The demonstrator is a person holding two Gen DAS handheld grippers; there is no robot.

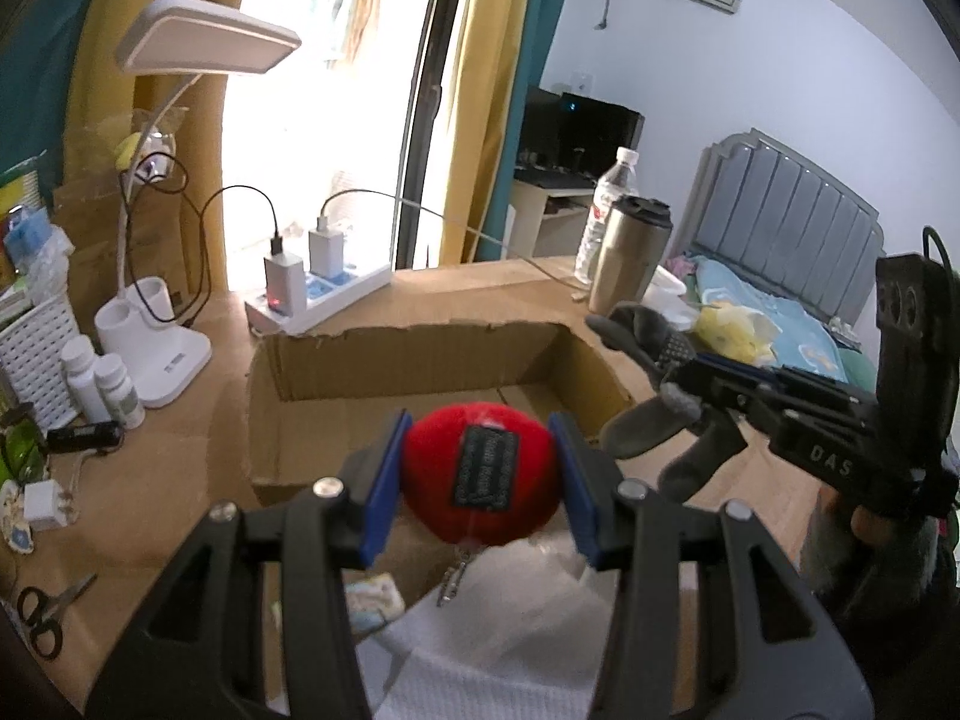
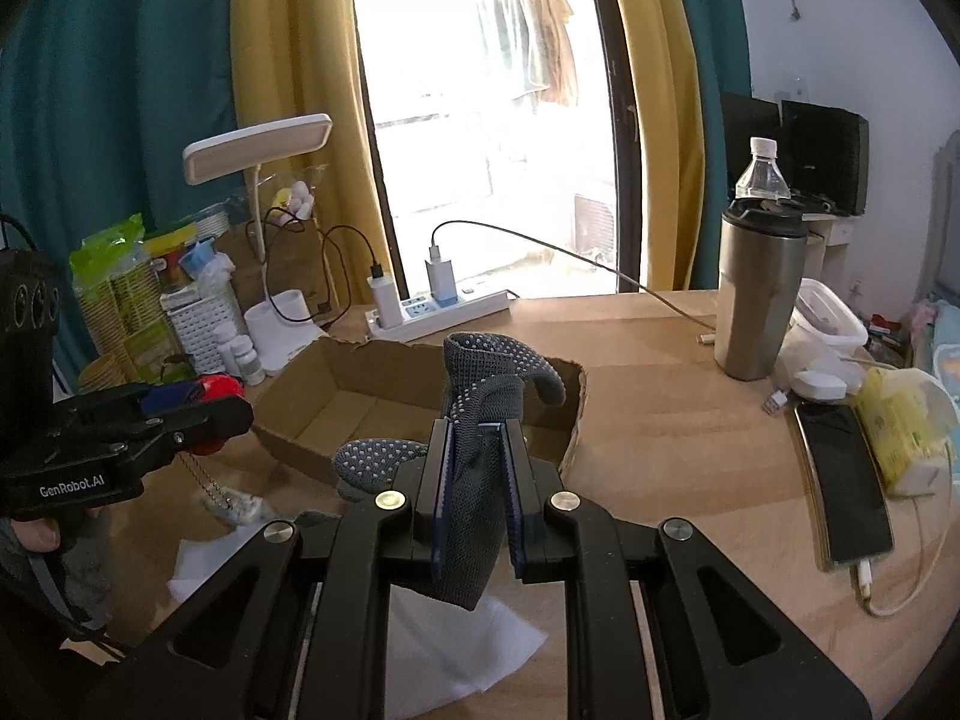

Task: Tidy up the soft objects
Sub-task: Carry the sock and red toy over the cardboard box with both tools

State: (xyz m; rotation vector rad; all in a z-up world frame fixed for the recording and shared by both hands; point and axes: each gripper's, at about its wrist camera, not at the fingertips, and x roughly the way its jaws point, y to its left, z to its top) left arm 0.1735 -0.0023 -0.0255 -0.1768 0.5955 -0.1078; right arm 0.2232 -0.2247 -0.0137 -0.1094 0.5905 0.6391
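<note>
My left gripper (image 1: 480, 474) is shut on a red plush ball (image 1: 480, 480) with a black label and a dangling chain, held above the near edge of an open cardboard box (image 1: 420, 372). My right gripper (image 2: 477, 480) is shut on a grey dotted glove (image 2: 480, 420), held above the box's (image 2: 360, 396) near right corner. In the left wrist view the glove (image 1: 654, 396) hangs from the right gripper (image 1: 690, 372) at the right. In the right wrist view the left gripper (image 2: 192, 402) with the red ball (image 2: 219, 387) shows at the left.
A white cloth (image 1: 492, 630) lies on the table below both grippers. A power strip (image 1: 318, 300), desk lamp (image 1: 156, 330), pill bottles (image 1: 102, 384) and scissors (image 1: 42, 612) are at the left. A steel tumbler (image 2: 759, 294), water bottle (image 2: 762, 171), phone (image 2: 846, 480) and tissue pack (image 2: 900, 432) are at the right.
</note>
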